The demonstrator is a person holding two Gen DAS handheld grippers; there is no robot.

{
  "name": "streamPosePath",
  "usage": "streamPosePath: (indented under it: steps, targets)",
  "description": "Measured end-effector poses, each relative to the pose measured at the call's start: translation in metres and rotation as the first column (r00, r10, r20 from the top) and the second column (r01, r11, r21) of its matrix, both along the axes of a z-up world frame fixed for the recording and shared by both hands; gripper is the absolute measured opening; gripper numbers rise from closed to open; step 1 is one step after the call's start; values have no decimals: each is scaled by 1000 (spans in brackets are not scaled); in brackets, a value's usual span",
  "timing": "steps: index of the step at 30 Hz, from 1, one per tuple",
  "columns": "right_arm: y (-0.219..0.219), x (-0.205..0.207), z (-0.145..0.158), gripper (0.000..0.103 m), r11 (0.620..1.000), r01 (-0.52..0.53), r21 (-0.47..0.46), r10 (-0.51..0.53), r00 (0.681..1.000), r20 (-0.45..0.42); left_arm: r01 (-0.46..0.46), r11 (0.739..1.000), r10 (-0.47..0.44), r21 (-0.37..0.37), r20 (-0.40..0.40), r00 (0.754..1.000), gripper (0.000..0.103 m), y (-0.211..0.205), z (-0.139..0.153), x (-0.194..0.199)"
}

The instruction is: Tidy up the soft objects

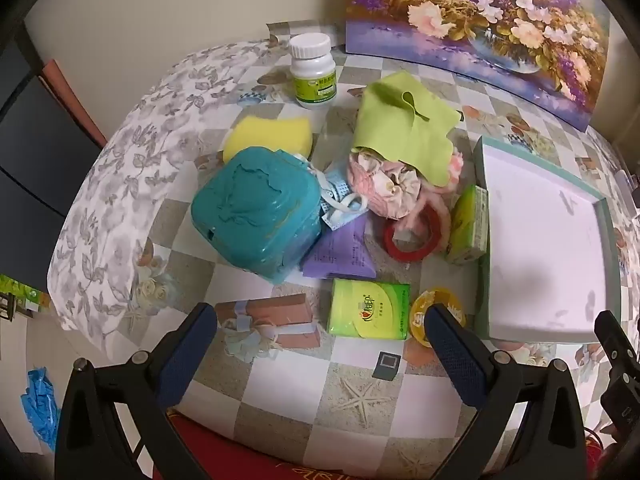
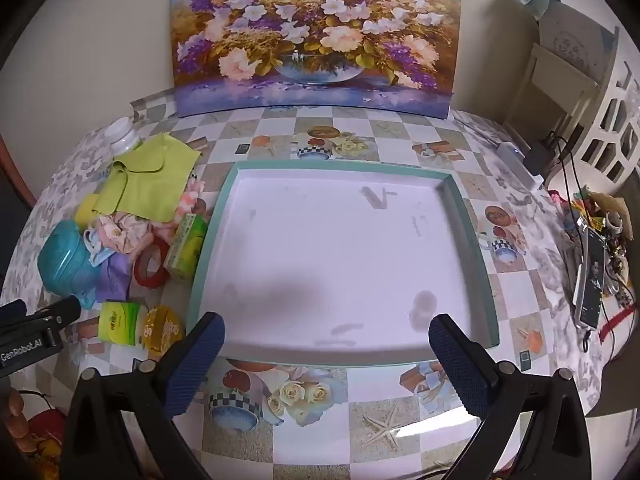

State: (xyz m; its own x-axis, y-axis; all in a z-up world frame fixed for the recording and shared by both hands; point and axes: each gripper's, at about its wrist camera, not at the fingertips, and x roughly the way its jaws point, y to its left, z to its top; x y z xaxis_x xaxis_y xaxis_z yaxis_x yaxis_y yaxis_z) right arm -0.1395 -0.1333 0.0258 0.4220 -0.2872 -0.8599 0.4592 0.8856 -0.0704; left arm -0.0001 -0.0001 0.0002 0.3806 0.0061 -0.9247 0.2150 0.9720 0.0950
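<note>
My left gripper (image 1: 320, 320) hangs wide apart and holds nothing above the near edge of the bench (image 1: 280, 392), with a green tissue pack (image 1: 369, 310) lying just beyond its fingers. My right gripper (image 2: 326, 332) is equally spread and bare, poised over the near rim of the shallow teal-edged tray (image 2: 468, 216), whose white floor carries nothing. The soft things sit in a heap toward the left side of the bench: a yellow sponge (image 1: 268, 134) at the far left, a lime cloth (image 1: 404, 128) draped over a pink fabric bundle (image 1: 384, 188), and a teal box (image 1: 256, 212) beside them. A second tissue pack (image 1: 470, 226) stands against the tray's left wall, touching a red tape ring (image 1: 412, 240).
</note>
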Motion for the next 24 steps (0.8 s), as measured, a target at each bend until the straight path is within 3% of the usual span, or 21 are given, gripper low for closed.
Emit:
streamPosePath:
  steps: [4, 24]
  targets:
    - [0, 0, 0, 103, 1000, 1, -6, -1, 1000, 1, 11, 1000, -11, -4, 33, 999, 103, -2, 1, -7]
    - [1, 0, -1, 103, 1000, -3, 14, 3, 1000, 2, 15, 999, -16, 33, 29, 999, 103, -3, 0, -2]
